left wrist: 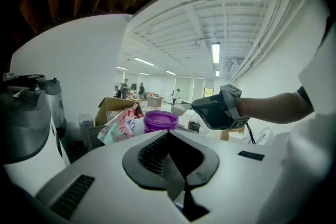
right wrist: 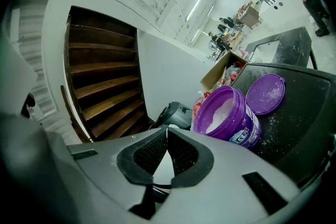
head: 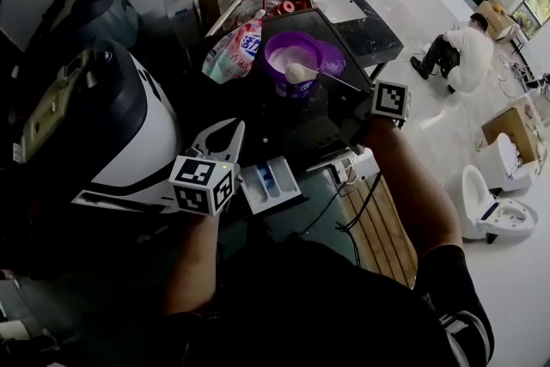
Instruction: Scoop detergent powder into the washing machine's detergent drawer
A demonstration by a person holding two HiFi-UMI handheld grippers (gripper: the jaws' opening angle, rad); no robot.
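Purple tub (head: 277,47) rim sits close by the scoop (head: 298,73); detergent drawer (head: 271,185) well apart.

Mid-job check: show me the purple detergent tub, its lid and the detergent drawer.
purple detergent tub (right wrist: 231,123): right gripper view, on its side wall.
lid (right wrist: 265,94): right gripper view, middle of its upturned face.
detergent drawer (head: 268,186): head view, on its white body.

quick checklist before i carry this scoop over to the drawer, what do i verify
1. Right gripper shut on the scoop handle: ok.
2. Scoop loaded with powder: ok, white heap showing above the purple tub.
3. Detergent drawer pulled open: ok.
4. Left gripper out of the drawer's way: ok, shut, empty, beside it.
5. Scoop held level: cannot tell.
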